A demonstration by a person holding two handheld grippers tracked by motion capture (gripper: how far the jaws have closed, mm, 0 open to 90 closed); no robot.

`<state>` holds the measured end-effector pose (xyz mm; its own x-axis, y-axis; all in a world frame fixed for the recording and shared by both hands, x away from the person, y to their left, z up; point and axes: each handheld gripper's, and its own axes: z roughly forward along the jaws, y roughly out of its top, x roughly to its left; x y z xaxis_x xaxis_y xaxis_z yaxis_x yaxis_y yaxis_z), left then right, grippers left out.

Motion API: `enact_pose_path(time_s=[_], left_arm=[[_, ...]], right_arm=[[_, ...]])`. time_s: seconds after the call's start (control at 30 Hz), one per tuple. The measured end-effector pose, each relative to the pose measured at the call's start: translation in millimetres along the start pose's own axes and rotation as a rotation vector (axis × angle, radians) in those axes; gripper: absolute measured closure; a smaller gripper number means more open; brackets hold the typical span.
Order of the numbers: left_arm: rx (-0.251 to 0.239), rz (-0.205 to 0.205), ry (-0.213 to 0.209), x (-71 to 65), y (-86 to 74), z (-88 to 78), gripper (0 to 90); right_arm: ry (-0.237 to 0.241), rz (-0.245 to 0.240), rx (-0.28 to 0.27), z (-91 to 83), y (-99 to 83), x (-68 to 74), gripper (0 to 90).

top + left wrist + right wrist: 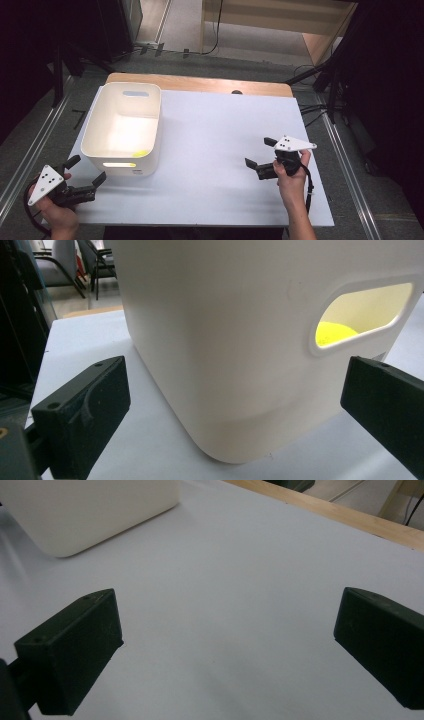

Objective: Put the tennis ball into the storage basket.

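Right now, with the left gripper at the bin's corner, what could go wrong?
The left gripper is open and faces the white bin's rounded corner, not its handle slot; closing there would likely slip or push the bin. The yellow object inside could roll if the bin tilts.

From above the near edge, the high view looks forward and down over the whole white table [210, 150], both grippers low in frame. The left gripper [235, 405] view sits low and very close, facing the near corner of the white bin [225, 340] just ahead of its spread jaws. The right gripper [225, 635] view looks low across bare tabletop beyond its jaws, the bin's corner at far upper left. All three views share the bin and the tabletop.
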<state>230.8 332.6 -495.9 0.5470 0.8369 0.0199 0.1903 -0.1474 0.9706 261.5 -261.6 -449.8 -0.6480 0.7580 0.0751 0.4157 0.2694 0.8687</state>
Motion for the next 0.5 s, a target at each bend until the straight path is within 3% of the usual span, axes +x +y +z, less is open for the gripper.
enact_pose_path(time_s=[0.5], left_arm=[[-0.003,-0.002,0.002,-0.7,-0.2,0.3,0.0]], right_arm=[[-0.037,0.064,-0.039,-23.9,-37.0,-14.5,0.0]])
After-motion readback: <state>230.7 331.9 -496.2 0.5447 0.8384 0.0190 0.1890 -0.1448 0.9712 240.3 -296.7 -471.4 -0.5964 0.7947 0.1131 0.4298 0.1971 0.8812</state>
